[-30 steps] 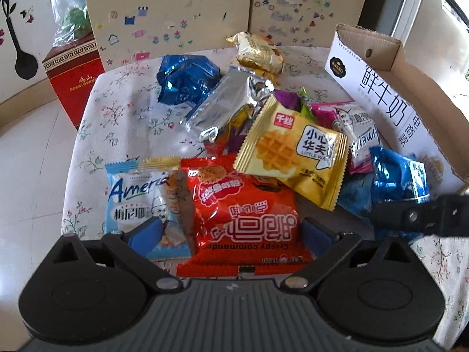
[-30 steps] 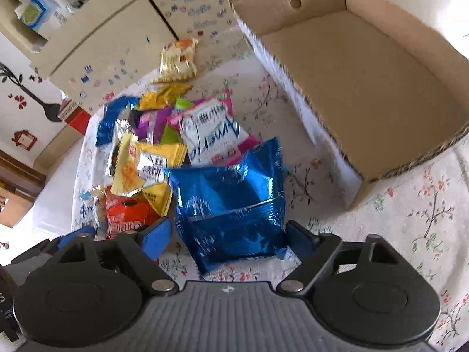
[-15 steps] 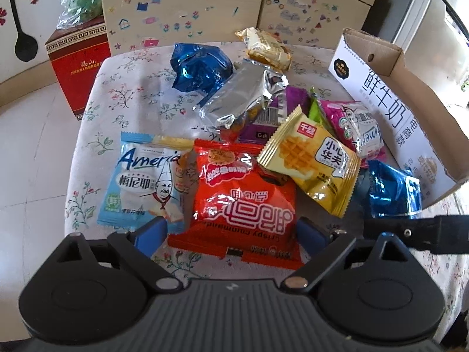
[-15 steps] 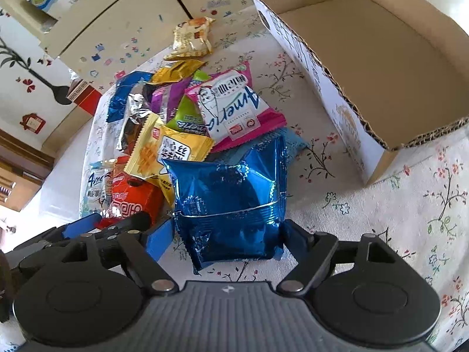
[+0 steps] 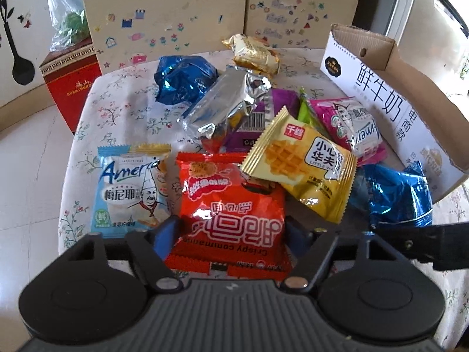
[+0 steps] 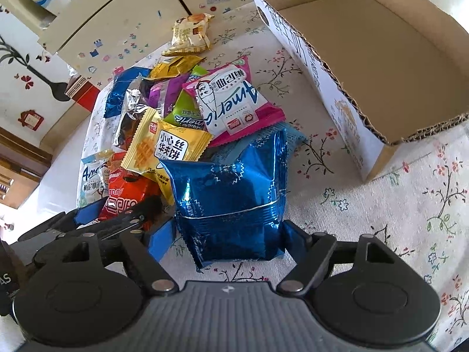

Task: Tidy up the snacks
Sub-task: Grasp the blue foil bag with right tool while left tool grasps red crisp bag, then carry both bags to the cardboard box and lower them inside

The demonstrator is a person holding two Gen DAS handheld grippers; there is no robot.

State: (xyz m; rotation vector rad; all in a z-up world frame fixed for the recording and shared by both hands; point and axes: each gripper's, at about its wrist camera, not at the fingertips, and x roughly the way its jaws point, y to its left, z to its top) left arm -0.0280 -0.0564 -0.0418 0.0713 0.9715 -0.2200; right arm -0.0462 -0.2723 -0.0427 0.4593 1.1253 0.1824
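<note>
A heap of snack packets lies on a floral tablecloth (image 5: 123, 111). My left gripper (image 5: 231, 234) straddles the near end of a red "Crispy" packet (image 5: 231, 205); its blue pads press the packet's sides. My right gripper (image 6: 225, 237) straddles a shiny blue packet (image 6: 231, 202) the same way, pads against its sides. A yellow waffle packet (image 5: 304, 161) overlaps the red one. A pink "Americ" packet (image 6: 231, 102) lies behind the blue one. An empty cardboard box (image 6: 381, 58) stands at the right.
A light-blue "Americ" packet (image 5: 129, 187), a silver packet (image 5: 222, 108), another blue packet (image 5: 184, 77) and a gold packet (image 5: 252, 52) lie around. A red box (image 5: 73, 79) stands beyond the table's left edge. Cabinets (image 5: 176, 14) stand behind.
Both grippers' jaws have narrowed onto their packets. The left view has pulled back and up a little; the right gripper has shifted so the box sits further right.
</note>
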